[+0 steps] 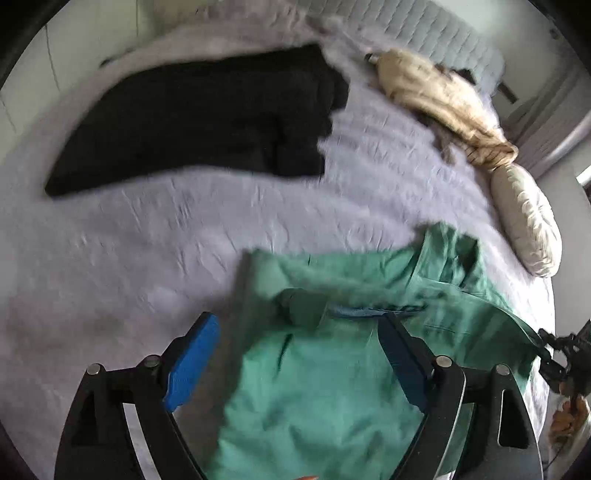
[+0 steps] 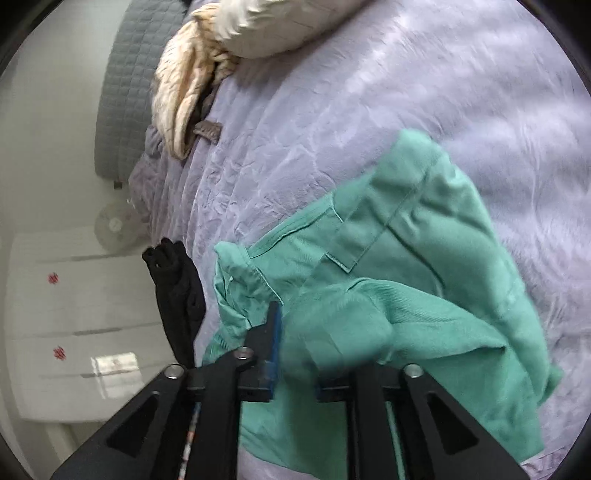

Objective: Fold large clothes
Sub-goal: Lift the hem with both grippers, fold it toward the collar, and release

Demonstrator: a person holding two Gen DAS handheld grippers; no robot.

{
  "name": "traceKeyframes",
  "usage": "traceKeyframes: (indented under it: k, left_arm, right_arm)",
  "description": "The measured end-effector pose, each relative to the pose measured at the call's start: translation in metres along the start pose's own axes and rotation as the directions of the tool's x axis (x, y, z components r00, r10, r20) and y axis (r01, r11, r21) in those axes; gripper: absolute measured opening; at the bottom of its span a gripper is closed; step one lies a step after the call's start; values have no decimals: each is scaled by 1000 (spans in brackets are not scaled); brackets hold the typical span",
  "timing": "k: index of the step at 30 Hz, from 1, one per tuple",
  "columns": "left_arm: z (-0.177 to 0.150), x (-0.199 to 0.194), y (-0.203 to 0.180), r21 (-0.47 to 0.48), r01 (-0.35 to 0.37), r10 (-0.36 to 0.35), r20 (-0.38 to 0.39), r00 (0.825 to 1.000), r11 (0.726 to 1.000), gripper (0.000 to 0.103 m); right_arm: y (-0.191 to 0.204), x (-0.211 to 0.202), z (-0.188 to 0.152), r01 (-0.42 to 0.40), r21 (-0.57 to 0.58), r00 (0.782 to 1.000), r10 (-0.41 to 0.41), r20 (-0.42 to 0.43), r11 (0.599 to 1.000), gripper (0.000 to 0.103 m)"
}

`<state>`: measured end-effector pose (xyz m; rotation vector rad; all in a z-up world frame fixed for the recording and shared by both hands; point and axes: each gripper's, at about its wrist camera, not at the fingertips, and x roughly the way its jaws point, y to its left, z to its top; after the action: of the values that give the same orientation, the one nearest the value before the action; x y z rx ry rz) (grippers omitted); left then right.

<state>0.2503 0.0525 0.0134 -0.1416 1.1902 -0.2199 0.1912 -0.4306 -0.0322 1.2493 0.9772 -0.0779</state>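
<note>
A green garment [image 1: 325, 369] lies partly folded on the lilac bedsheet [image 1: 129, 266] at the near right of the bed. My left gripper [image 1: 295, 325] is open above it, blue pads spread wide and empty. In the right wrist view the green garment [image 2: 406, 280] bunches over my right gripper [image 2: 295, 332]; the jaws are close together with green cloth between them and draped over the right finger. The right gripper also shows at the right edge of the left wrist view [image 1: 554, 350], at the garment's edge.
A folded black garment [image 1: 207, 118] lies at the far left of the bed. A cream blanket [image 1: 443, 103] and a white pillow [image 1: 528, 225] lie along the grey headboard [image 1: 424, 29]. A black cloth [image 2: 177, 295] hangs at the bed's edge beside white drawers [image 2: 74, 314].
</note>
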Motion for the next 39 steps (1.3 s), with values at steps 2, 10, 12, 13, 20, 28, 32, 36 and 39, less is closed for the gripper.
traceKeyframes:
  k: [2, 10, 12, 13, 20, 28, 32, 36, 39]
  left_arm:
    - [2, -7, 5, -6, -27, 27, 20, 999, 1000, 89]
    - [-22, 37, 2, 37, -128, 130, -34, 991, 991, 89]
    - [-37, 56, -4, 85, -193, 197, -49, 979, 978, 89]
    - [-46, 69, -5, 114, -233, 241, -63, 968, 966, 89]
    - [-62, 69, 30, 104, -307, 316, -81, 945, 946, 89]
    - [-83, -1, 42, 89, -228, 231, -27, 973, 970, 89]
    - [-112, 7, 15, 138, -165, 176, -69, 982, 977, 76]
    - [-142, 45, 10, 156, -210, 232, -134, 964, 965, 69]
    - [-153, 48, 27, 116, -177, 193, -139, 971, 977, 69]
  right_arm:
    - [5, -14, 1, 38, -44, 998, -36, 57, 998, 63]
    - [1, -2, 1, 357, -216, 934, -345, 92, 909, 60]
    - [-10, 16, -3, 440, -262, 896, -437, 73, 859, 13]
    - [-17, 21, -5, 466, -263, 883, -464, 71, 845, 4]
    - [-39, -3, -2, 467, -196, 884, -449, 131, 862, 13]
    - [2, -45, -58, 365, -308, 931, -339, 135, 879, 13]
    - [12, -10, -115, 254, -378, 961, -278, -9, 890, 13]
    - [4, 28, -154, 276, -419, 943, -328, -58, 865, 13]
    - [-20, 27, -149, 326, -390, 932, -363, -22, 861, 12]
